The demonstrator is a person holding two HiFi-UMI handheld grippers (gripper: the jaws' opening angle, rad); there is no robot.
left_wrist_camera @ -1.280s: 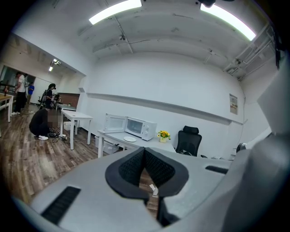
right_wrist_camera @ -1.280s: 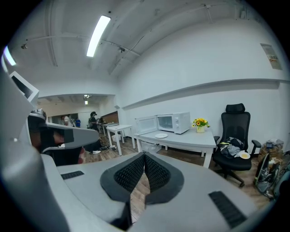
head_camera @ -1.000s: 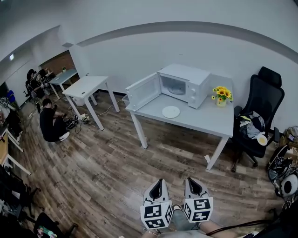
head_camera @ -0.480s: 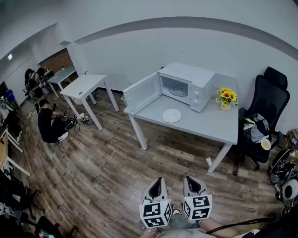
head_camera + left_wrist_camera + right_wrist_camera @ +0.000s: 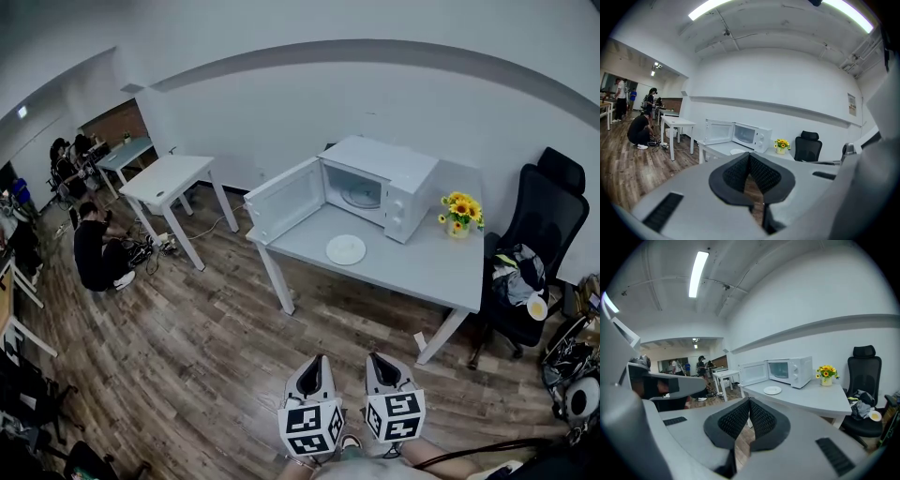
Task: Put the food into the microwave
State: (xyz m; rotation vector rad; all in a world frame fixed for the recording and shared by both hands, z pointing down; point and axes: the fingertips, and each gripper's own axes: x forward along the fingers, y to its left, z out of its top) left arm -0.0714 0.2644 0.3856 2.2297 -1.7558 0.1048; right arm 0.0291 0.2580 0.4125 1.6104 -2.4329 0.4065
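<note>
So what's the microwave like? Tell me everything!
The microwave is a white box standing upright at the back of the grey table. Its door hangs wide open to the left, showing a round tray inside. Two knobs sit on its right front. Only the table touches it.

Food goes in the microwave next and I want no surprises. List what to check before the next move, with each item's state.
1. Microwave door open: ok, swung wide.
2. Plate on the table in front of the microwave: ok.
3. Food on the plate: cannot tell, too small to make out.
4. Left hand-held gripper empty: ok, jaws together, nothing between them.
5. Right hand-held gripper empty: ok, jaws together, nothing between them.
6. Table within reach: not ok, open floor lies between both grippers and it.
</note>
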